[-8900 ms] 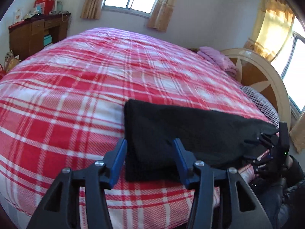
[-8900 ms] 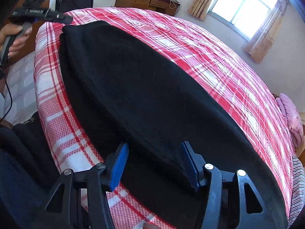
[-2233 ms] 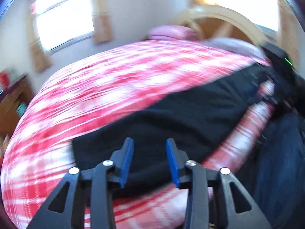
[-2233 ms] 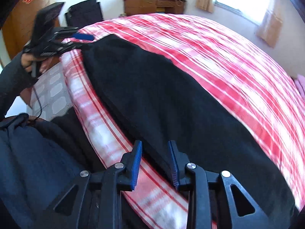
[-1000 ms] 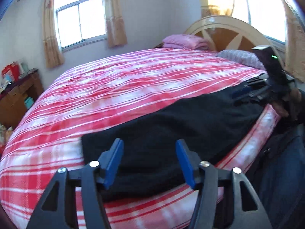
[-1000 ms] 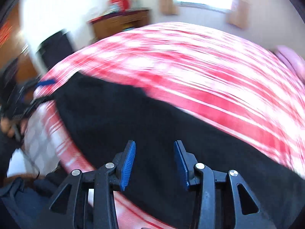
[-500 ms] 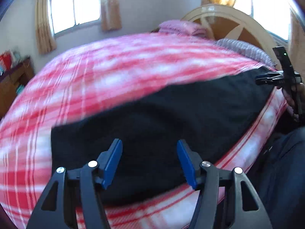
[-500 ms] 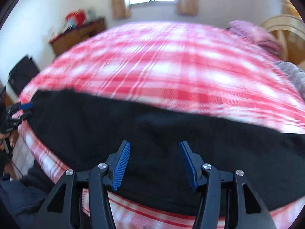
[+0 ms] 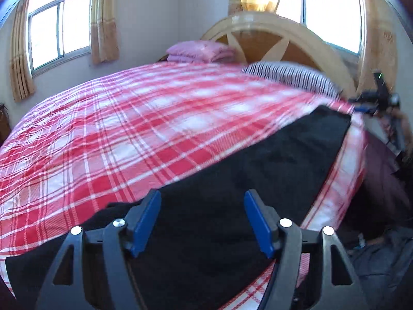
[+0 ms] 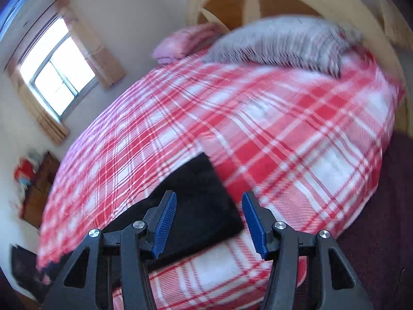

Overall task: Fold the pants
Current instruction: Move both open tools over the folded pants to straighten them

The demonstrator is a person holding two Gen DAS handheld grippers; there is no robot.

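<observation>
While the black pants (image 9: 232,188) lie flat in a long strip along the near edge of the bed (image 9: 129,134), both claws hang above them and hold nothing. The bed has a red and white checked cover. The left claw (image 9: 202,219) is over the middle part of the pants; its blue fingers (image 9: 145,219) stand wide apart, the jaws are opening at this moment, and only the cloth far below shows between them. In the same view the right claw (image 9: 366,104) is small and far away, past the far end of the pants near the headboard (image 9: 284,38), with a hand behind it; there it is too small to read.

In the right wrist view the right claw (image 10: 209,219) is partly open and empty. It is above the square end of the pants (image 10: 201,206), where the corner meets the checked cover. This picture is blurred, so I think the fingers do not touch the cloth, but I am not fully sure. A striped pillow (image 10: 278,41) and a pink folded blanket (image 10: 185,41) lie at the head of the bed, well apart from the pants. A window (image 9: 59,28) with curtains is on the far wall.
</observation>
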